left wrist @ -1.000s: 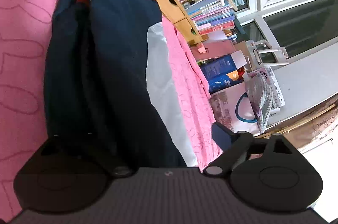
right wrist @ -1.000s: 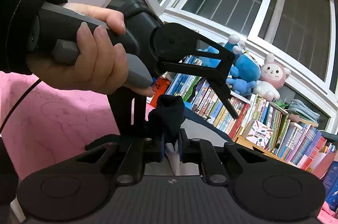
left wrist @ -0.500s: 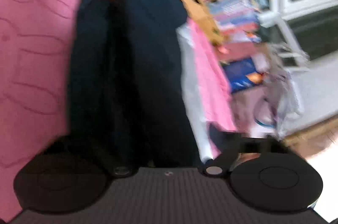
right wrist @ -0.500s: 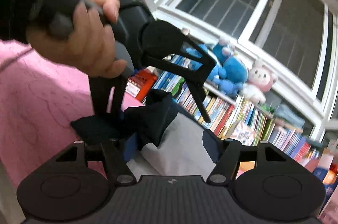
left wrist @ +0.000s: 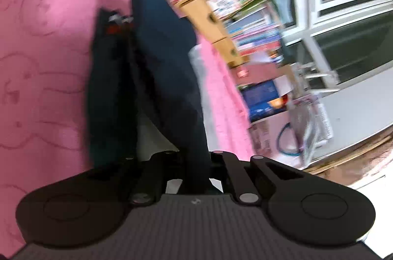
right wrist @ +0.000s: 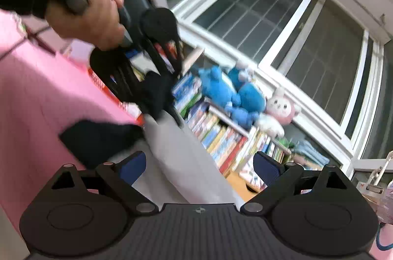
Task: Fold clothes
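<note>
A navy garment with a pale grey panel lies stretched over the pink bed cover. My left gripper is shut on a fold of its dark cloth, which runs up between the two fingers. In the right wrist view a hand holds that left gripper, which pinches a bunch of the dark fabric. My right gripper has its jaws opening wide. The garment's grey panel lies between its blue pads, and they do not press on it.
A bookshelf packed with books stands past the bed's edge, with blue and pink plush toys on top. Behind them is a large window. Boxes and bags sit on the floor beside the bed.
My left gripper closed onto the dark cloth and shifted sideways. My right gripper let go of the fabric bunch and spread its jaws, tilting upward.
</note>
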`<state>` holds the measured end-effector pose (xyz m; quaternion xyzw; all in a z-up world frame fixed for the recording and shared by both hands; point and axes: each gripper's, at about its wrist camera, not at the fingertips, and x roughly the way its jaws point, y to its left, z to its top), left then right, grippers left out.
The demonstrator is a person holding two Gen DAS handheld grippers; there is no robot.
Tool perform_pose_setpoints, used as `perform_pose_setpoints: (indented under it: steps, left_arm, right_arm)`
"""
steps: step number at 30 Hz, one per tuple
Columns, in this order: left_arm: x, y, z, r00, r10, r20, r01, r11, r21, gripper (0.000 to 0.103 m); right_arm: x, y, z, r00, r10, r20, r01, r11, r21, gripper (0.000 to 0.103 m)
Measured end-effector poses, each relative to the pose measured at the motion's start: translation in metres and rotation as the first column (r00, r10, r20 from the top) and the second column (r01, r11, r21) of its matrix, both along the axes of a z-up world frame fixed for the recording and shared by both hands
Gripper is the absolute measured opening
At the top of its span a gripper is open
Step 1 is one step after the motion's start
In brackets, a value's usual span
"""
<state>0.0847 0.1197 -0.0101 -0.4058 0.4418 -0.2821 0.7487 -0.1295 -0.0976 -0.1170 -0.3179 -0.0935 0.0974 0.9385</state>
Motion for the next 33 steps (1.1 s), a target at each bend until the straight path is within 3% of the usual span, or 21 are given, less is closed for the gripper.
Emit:
perform_pose_setpoints:
  steps: [3,8,10,16,20,23,26,28,30,31,33]
  left_arm:
    - [-0.003,0.002,-0.022,0.998,-0.02,-0.064,0.019,1.0,-0.018,0.008]
    - [-0.016,0.002,-0.015,0.998,-0.058,-0.04,0.058,0.998,0.0,0.009]
    - [-0.02,0.0,-0.008,0.996,-0.086,-0.017,0.087,0.996,0.022,0.009]
    - [-0.015,0.014,-0.016,0.994,-0.1,-0.047,0.102,0.994,0.034,0.01]
    - [-0.012,0.016,-0.018,0.991,-0.122,-0.052,0.122,0.992,0.012,0.014]
    - [-0.008,0.01,-0.02,0.99,-0.132,-0.054,0.133,0.991,0.009,0.014]
    - [-0.008,0.01,-0.02,0.989,-0.139,-0.052,0.14,0.99,0.012,0.014]
    - [-0.008,0.009,-0.02,0.988,-0.143,-0.05,0.144,0.989,0.013,0.014]
    - [-0.011,0.011,-0.015,0.989,-0.142,-0.04,0.144,0.989,0.035,0.015]
    - [-0.014,0.012,-0.01,0.99,-0.139,-0.031,0.14,0.989,0.054,0.015]
    - [-0.022,0.016,0.006,0.993,-0.118,0.009,0.116,0.986,0.116,0.015]
  right_arm:
    - [0.013,-0.021,0.002,0.998,-0.058,-0.024,0.058,0.998,-0.005,0.101]
    - [0.024,-0.062,0.005,0.982,-0.188,-0.033,0.187,0.982,-0.037,0.103]
    - [0.024,-0.07,0.003,0.981,-0.191,-0.015,0.189,0.979,-0.08,0.103]
    - [0.022,-0.091,-0.002,0.991,-0.128,-0.028,0.119,0.966,-0.228,0.103]
    - [0.031,-0.115,0.003,0.967,-0.248,-0.065,0.222,0.938,-0.266,0.103]
    - [0.03,-0.114,0.018,0.956,-0.288,-0.064,0.268,0.939,-0.216,0.103]
    - [0.027,-0.095,0.048,0.977,-0.147,-0.157,0.148,0.989,-0.005,0.103]
    - [0.035,-0.08,0.064,0.975,-0.038,-0.217,0.072,0.987,0.147,0.103]
    - [0.048,-0.066,0.069,0.965,0.041,-0.261,0.024,0.971,0.239,0.103]
    - [0.058,-0.059,0.068,0.95,0.062,-0.307,0.012,0.972,0.233,0.103]
    - [0.079,-0.04,0.054,0.879,0.061,-0.473,-0.01,0.994,0.109,0.1]
